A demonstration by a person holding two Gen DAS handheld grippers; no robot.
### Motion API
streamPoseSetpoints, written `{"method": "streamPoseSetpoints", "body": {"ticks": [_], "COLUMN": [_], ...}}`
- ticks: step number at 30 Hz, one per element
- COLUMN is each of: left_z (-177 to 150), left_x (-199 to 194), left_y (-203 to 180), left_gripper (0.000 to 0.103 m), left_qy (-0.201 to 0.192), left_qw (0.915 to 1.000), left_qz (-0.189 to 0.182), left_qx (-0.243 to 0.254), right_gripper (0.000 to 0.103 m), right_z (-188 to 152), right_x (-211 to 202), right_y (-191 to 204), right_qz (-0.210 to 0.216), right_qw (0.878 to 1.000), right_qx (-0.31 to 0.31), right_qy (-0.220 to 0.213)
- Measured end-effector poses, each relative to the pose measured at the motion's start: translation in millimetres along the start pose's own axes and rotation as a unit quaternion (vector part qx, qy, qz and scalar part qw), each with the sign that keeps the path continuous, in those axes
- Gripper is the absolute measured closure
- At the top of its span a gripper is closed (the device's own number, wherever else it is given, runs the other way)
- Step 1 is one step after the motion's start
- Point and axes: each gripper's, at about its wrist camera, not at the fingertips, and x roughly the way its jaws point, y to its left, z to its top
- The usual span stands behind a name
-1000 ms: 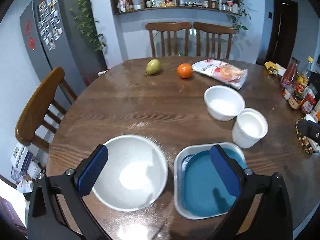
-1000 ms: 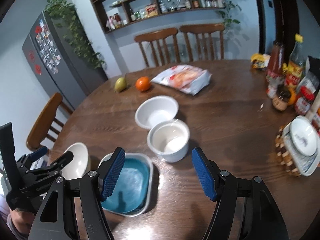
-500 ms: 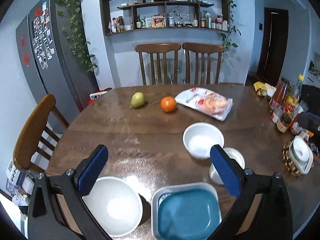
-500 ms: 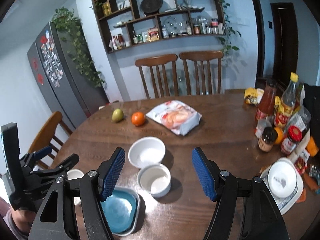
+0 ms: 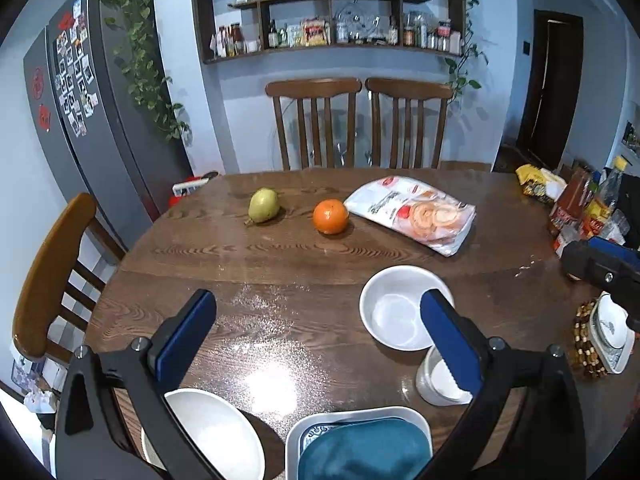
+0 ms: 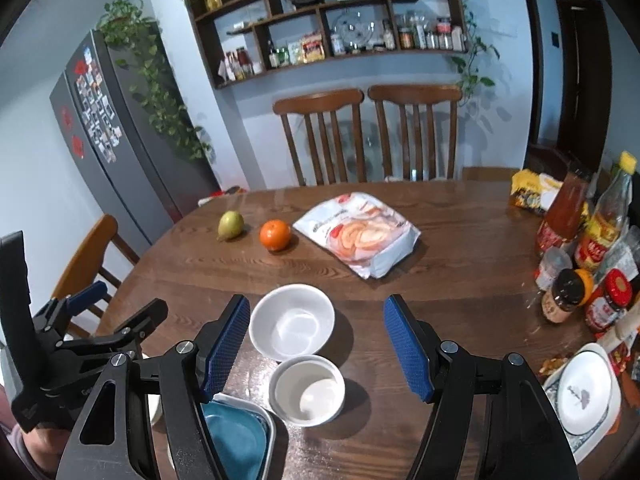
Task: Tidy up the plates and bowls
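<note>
On the round wooden table (image 5: pixel 280 264), at its near edge, lie a wide white bowl (image 5: pixel 216 436) and a blue plate (image 5: pixel 360 448) inside a pale square tray (image 5: pixel 294 436). Further in stand a smaller white bowl (image 5: pixel 396 312) and a deep white bowl (image 5: pixel 438 386). My left gripper (image 5: pixel 316 304) hovers open above them, empty. The right gripper (image 6: pixel 316 312) is open too, over the small bowl (image 6: pixel 292 322) and the deep bowl (image 6: pixel 306 390), touching neither. The blue plate (image 6: pixel 236 440) lies half hidden behind its left finger.
A pear (image 5: pixel 263 205), an orange (image 5: pixel 330 216) and a snack bag (image 5: pixel 416 214) lie at the far side. Bottles and jars (image 6: pixel 580 248) crowd the right edge, near a small dish on a beaded mat (image 6: pixel 584 392). Wooden chairs ring the table.
Both grippers have drawn back and risen. The dishes have slid toward the bottom of each view and look smaller, and more of the room shows. The jaws have kept their width.
</note>
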Motion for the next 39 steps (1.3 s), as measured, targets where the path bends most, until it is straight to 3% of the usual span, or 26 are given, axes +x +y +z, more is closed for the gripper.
{"method": "streamPoseSetpoints", "body": {"ticks": [16, 25, 34, 39], "left_z": [-22, -28, -33, -34], "left_x": [89, 117, 137, 143], "left_y": [-7, -21, -29, -34], "left_gripper": [0.002, 0.004, 0.012, 0.026], "left_qy": [0.101, 0.125, 0.147, 0.153], "left_qw": [0.9948, 0.9918, 0.9883, 0.9869], "left_qz": [-0.002, -0.016, -0.031, -0.042], "left_qx": [0.008, 0.021, 0.024, 0.029], "right_gripper": [0.033, 0.033, 0.033, 0.033], "right_z": [-17, -27, -35, -36], "right_x": [93, 130, 151, 159], "right_y": [-20, -29, -34, -39], "right_qz": [0.014, 0.019, 0.028, 0.031], "right_qw": [0.994, 0.989, 0.986, 0.985], "right_qx": [0.022, 0.028, 0.034, 0.039], "right_qy": [0.103, 0.141, 0.162, 0.168]}}
